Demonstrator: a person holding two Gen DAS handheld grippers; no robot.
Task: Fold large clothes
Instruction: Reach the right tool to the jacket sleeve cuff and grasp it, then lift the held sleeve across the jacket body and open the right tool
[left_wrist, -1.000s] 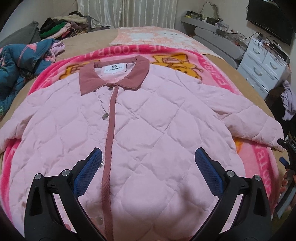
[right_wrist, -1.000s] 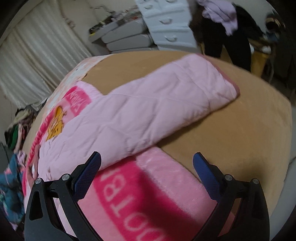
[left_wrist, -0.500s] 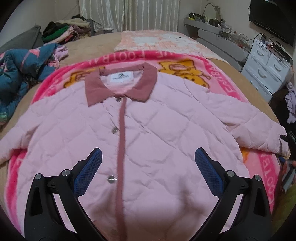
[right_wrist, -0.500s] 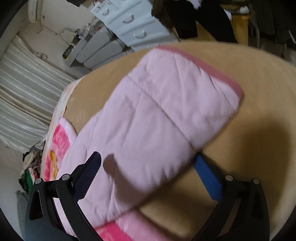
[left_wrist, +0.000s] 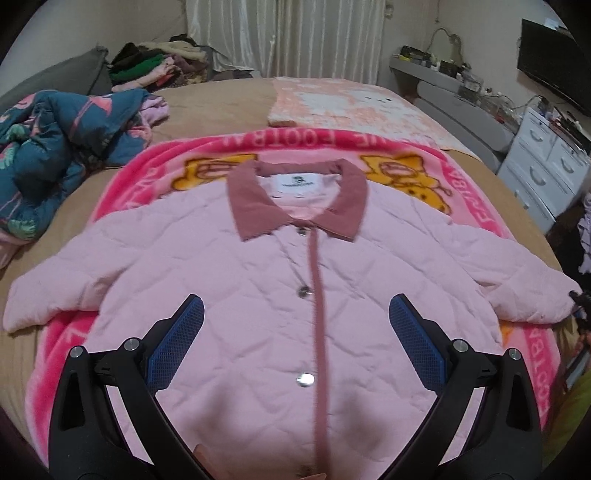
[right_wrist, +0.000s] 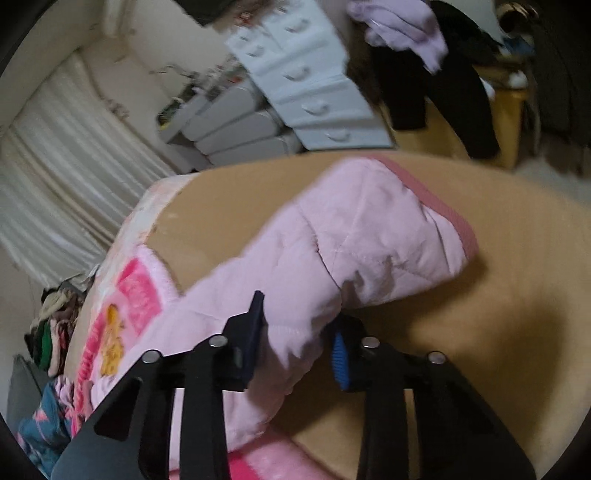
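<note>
Blue quilt (left_wrist: 55, 147): it lies crumpled at the far left of the bed (left_wrist: 221, 96), apart from the work.
Left sleeve (left_wrist: 51, 295): it lies flat and spread outward, partly on the pink blanket (left_wrist: 122, 177), partly on the tan cover.
Left gripper (left_wrist: 295, 332): its jaws stand wide apart with nothing between them; it hovers over the lower front of the jacket.
Pink jacket (left_wrist: 258, 288): a quilted jacket, buttoned, front side up, spread in the middle of the blanket with the collar (left_wrist: 295, 199) toward the far end.
Right sleeve (right_wrist: 369, 240): it reaches out over the tan cover to the right; the cuff with its darker band (right_wrist: 443, 210) is at the far end.
Right gripper (right_wrist: 299, 332): the jaws are nearly closed and pinch a bunch of the sleeve fabric near the middle of the sleeve.
Step in hand: I judge that the first fold is starting, with the right sleeve just gripped.
Next move: probably to lift this sleeve and bring it across onto the jacket body. The padding is thick, so the grip must stay firm, and the left gripper may need to press the body so it does not slide.
</note>
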